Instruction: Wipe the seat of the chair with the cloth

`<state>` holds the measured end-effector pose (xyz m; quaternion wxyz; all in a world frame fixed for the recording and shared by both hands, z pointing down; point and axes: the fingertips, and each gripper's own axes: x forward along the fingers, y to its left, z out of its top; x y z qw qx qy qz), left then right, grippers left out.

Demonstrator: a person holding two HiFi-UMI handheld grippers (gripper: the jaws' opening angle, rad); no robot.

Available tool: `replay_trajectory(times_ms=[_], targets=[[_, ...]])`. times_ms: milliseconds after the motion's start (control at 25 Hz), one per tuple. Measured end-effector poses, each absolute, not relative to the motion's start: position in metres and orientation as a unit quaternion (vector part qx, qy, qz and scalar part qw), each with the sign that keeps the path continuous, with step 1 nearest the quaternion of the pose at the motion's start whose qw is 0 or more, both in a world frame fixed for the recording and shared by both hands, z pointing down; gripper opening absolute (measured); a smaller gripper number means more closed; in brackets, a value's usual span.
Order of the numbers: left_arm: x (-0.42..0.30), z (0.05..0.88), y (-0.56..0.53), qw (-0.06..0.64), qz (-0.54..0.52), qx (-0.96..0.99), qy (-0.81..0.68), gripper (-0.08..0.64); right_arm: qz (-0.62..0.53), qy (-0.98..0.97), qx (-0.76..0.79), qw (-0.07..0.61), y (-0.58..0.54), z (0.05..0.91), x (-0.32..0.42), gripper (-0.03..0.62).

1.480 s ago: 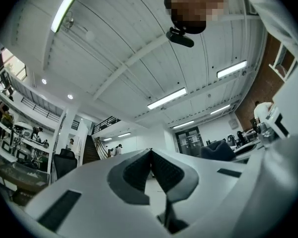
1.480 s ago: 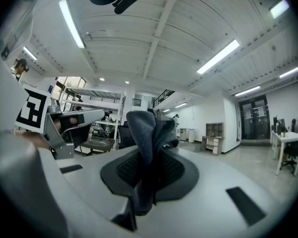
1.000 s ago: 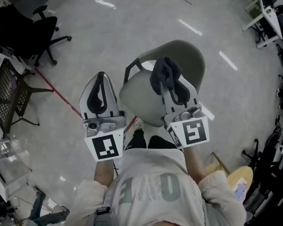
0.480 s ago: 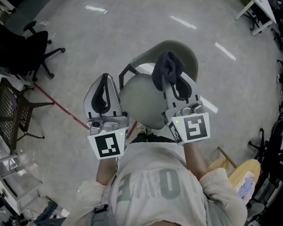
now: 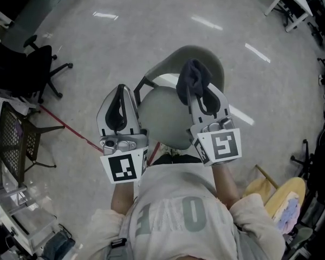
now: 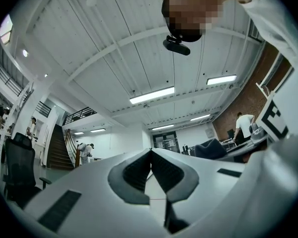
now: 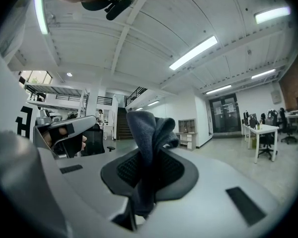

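Head view: person stood over a pale grey-green chair (image 5: 165, 118), both grippers held out in front at about the same height, chair seat showing between and below them. Right gripper (image 5: 196, 91) had its jaws clamped on a dark blue-grey cloth (image 5: 192, 79); the cloth bunched up past the jaw tips and, from above, overlapped the line where the seat met the curved backrest (image 5: 208, 58). In the right gripper view the right gripper (image 7: 148, 158) was closed tight on the cloth (image 7: 146, 130), which stood upright in a folded wad between the pads with a tail hanging down through the gap; only open room and floor showed behind it, so the cloth was up off the seat. Left gripper (image 5: 121, 88) sat beside the chair's left edge, over the black arm frame (image 5: 143, 83). In the left gripper view the left gripper (image 6: 150, 152) had its jaws shut together, tips meeting, nothing held between them; it looked out at ceiling lights and a staircase (image 6: 57, 145). Left gripper also showed at the left side of the right gripper view (image 7: 64, 128). Around the chair: shiny grey floor (image 5: 124, 37), a red line (image 5: 70, 128) running on it toward the chair, a black office chair (image 5: 40, 64) well apart at upper left, a dark mesh rack (image 5: 13, 140) at far left. Person's light shirt (image 5: 173, 215) filled the bottom of the head view.
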<state>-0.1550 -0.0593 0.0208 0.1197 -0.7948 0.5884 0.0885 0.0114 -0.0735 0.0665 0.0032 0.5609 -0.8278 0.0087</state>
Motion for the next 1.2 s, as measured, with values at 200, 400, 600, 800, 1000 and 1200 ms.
replay_trajectory(times_ms=[200, 400, 600, 800, 1000, 1200], targets=[[-0.136, 0.046, -0.079, 0.110, 0.077, -0.812, 0.568, 0.015, 0.091, -0.833, 0.546, 0.012, -0.097, 0.128, 0.007, 0.057], [-0.135, 0.144, -0.107, 0.094, 0.022, -0.830, 0.549, 0.015, 0.201, -0.827, 0.525, 0.024, -0.125, 0.255, -0.015, 0.057], [-0.137, 0.251, -0.132, 0.075, 0.022, -0.830, 0.553, 0.015, 0.252, -0.807, 0.533, 0.035, -0.153, 0.378, -0.019, 0.057], [-0.139, 0.331, -0.133, 0.017, 0.018, -0.820, 0.572, 0.015, 0.256, -0.797, 0.541, 0.077, -0.149, 0.454, -0.018, 0.057], [-0.149, 0.384, -0.135, -0.020, 0.017, -0.800, 0.599, 0.015, 0.279, -0.790, 0.537, 0.100, -0.143, 0.501, -0.019, 0.057], [-0.154, 0.397, -0.136, -0.028, 0.017, -0.787, 0.616, 0.015, 0.297, -0.787, 0.530, 0.104, -0.140, 0.513, -0.023, 0.057]])
